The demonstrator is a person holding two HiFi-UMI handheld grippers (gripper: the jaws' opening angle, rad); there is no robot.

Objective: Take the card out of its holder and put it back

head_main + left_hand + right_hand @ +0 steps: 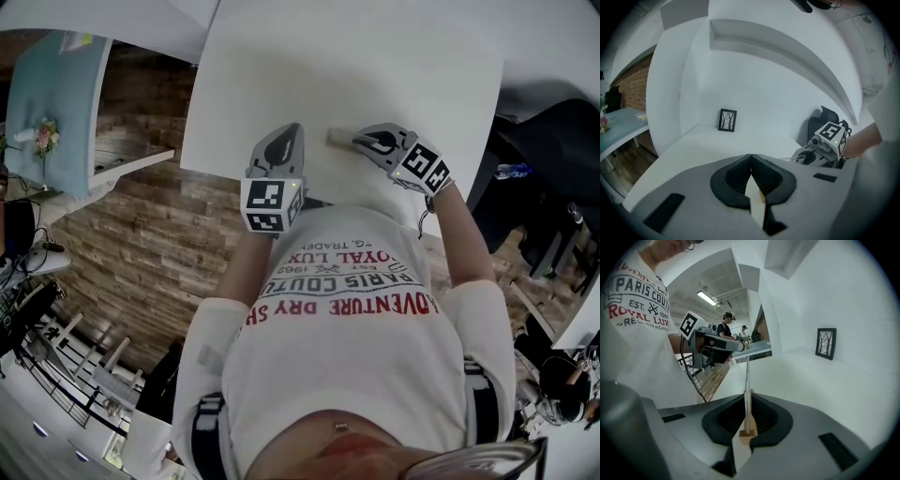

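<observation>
Right tool (749,398) low over table (356,56), pinching holder (749,431) with card (747,376); left tool (751,157) closed.

Both forearms extend forward, side by side. The left gripper (751,156) has its jaws pressed together. The right gripper (748,397) angles leftward, jaws pinching an upright card (747,373).

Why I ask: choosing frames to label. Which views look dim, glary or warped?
Head view: even light, table edges bowed. Left gripper view: dimmest, grey, dark corners. Right gripper view: ceiling lamp bright; card only a thin edge-on line.
</observation>
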